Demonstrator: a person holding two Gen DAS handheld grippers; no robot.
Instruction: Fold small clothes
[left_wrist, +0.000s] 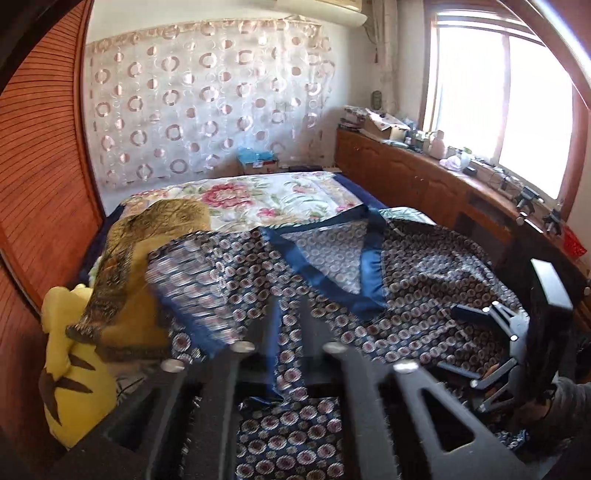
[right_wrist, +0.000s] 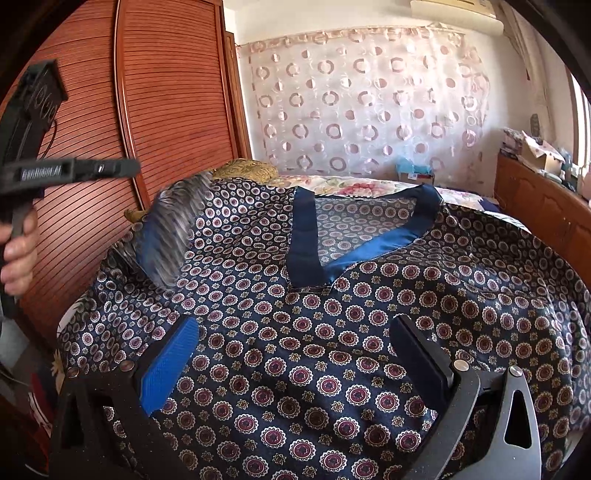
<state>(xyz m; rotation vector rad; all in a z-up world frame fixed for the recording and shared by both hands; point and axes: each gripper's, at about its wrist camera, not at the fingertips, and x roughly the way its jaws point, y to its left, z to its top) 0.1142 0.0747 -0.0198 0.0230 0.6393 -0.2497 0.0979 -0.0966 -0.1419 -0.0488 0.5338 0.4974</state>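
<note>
My left claw is a little spread, and a strip of the shirt hangs loose between its fingers. The shirt lies flat on the bed. My right claw hovers spread above it. The strip may slip out, so the fold falls crooked.

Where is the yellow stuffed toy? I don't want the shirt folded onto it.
In the left wrist view, the yellow stuffed toy sits at the lower left, beside the wooden wardrobe, under a gold cushion, left of the shirt.

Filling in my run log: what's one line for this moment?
left tongs: open, sleeve not gripped | right tongs: open over shirt | fold: not done
</note>
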